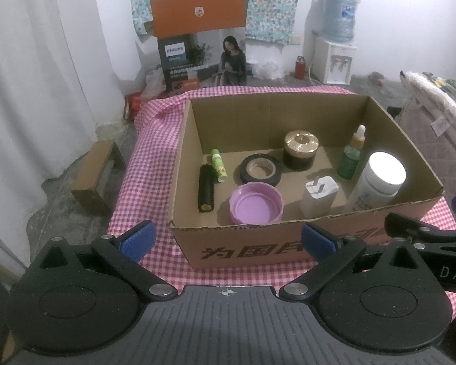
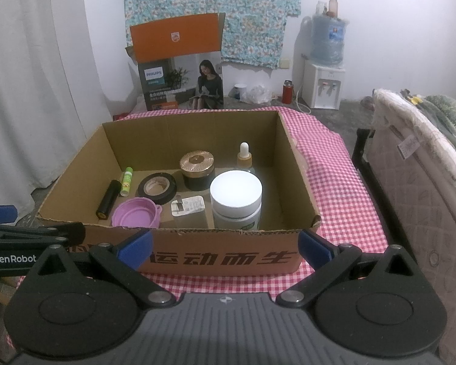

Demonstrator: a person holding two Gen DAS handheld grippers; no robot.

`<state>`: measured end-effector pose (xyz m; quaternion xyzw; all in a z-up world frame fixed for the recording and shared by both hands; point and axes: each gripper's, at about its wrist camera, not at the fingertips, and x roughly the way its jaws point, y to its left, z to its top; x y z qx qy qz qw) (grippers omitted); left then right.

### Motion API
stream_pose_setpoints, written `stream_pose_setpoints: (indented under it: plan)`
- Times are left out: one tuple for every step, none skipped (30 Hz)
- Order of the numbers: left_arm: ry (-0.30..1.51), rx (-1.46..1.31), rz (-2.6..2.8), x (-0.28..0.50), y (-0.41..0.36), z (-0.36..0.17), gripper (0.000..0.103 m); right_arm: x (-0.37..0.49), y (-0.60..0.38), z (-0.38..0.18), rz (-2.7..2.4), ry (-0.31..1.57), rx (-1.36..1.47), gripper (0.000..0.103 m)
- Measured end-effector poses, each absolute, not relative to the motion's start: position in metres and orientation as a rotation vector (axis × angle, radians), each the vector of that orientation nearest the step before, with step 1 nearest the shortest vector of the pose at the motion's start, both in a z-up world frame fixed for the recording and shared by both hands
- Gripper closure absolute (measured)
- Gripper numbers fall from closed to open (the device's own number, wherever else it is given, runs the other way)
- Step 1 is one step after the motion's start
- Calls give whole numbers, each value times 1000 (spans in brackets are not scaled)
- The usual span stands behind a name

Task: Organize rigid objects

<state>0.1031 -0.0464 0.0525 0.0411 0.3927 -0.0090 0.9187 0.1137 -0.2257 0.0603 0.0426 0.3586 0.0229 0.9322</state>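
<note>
An open cardboard box stands on a red checked cloth. Inside lie a black cylinder, a small green tube, a black tape roll, a purple lid, a gold-lidded black jar, a white charger, a green dropper bottle and a white-lidded jar. My left gripper and right gripper are both open and empty, just before the box's near wall.
The checked cloth covers the table. A Philips carton and a water dispenser stand at the far wall. A small cardboard box lies on the floor at left. A quilted mattress is at right.
</note>
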Motion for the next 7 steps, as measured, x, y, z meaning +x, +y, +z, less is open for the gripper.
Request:
stream_pose_setpoints:
  plan:
    - [808, 84, -18, 103, -46, 52, 1, 114, -226, 61, 47, 734, 87, 0]
    - [809, 83, -16, 103, -47, 52, 1, 114, -226, 61, 47, 734, 86, 0]
    - [809, 82, -16, 103, -46, 52, 1, 114, -226, 60, 47, 734, 87, 0]
    - [810, 82, -15, 102, -46, 52, 1, 114, -225, 60, 47, 734, 87, 0]
    - [810, 82, -15, 102, -46, 52, 1, 114, -226, 61, 47, 734, 87, 0]
    - [810, 82, -15, 102, -46, 52, 1, 114, -226, 61, 47, 733, 87, 0]
    - [810, 81, -14, 102, -46, 52, 1, 114, -225, 60, 47, 734, 87, 0]
